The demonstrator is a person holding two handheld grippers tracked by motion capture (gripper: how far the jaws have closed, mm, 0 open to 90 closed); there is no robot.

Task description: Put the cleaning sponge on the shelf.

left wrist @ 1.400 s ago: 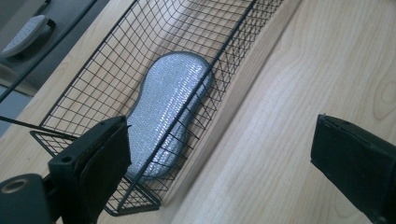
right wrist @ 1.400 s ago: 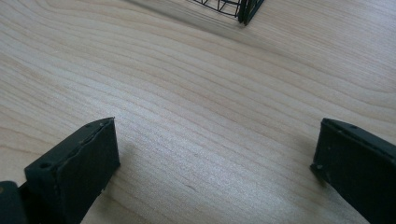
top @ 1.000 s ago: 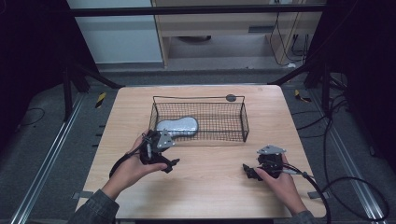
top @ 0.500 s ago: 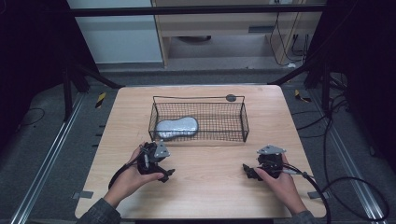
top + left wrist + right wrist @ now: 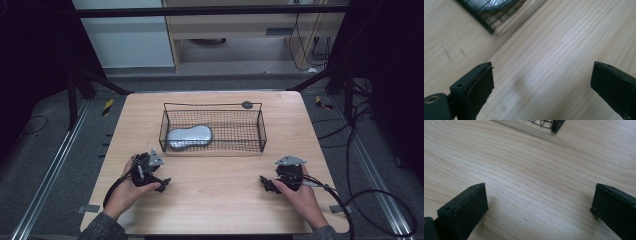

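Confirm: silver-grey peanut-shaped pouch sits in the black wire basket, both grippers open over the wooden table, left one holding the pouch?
Not quite. The silver-grey peanut-shaped pouch does lie in the black wire basket, but the left gripper holds nothing: the left gripper view shows bare wooden table between open fingers.

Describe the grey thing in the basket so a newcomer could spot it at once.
On the light wooden table stands a black wire basket, out beyond the person's two hands. In its left end lies a silvery grey pouch, flat and peanut-shaped. It is the one thing inside the basket, pale against the dark mesh.
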